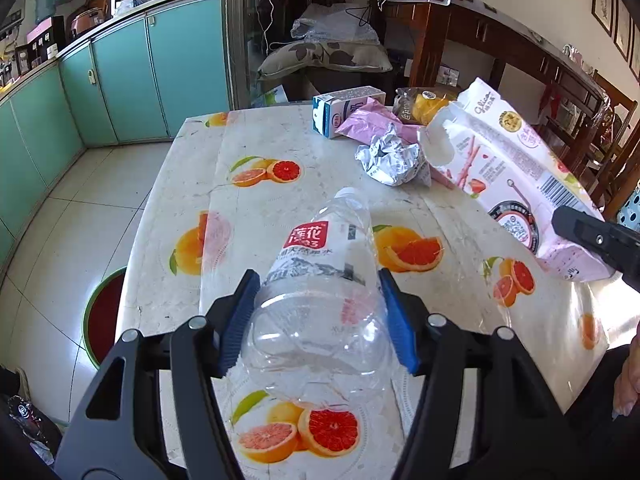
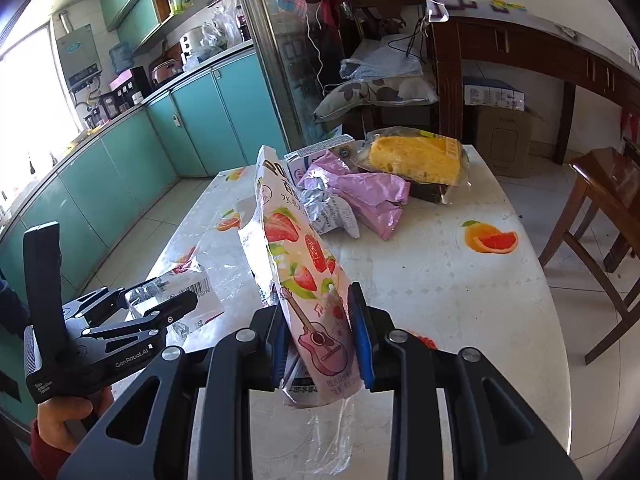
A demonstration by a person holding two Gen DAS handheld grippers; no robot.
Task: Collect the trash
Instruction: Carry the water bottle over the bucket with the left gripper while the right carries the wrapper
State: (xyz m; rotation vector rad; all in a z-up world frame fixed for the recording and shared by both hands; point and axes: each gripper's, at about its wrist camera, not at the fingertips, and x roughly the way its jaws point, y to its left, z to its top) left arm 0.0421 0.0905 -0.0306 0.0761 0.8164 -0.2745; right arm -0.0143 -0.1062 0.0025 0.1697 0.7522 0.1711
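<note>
My left gripper is shut on an empty clear plastic bottle with a red label, held above the table, neck pointing away. My right gripper is shut on the lower end of a pink strawberry snack bag, which stands up, torn open at the top; the same bag and the right gripper show at the right of the left wrist view. The left gripper with the bottle appears at the left of the right wrist view.
On the fruit-print table lie a crumpled foil wrapper, a pink wrapper, a milk carton and a bagged yellow cake. A red stool stands left of the table, a wooden chair to its right.
</note>
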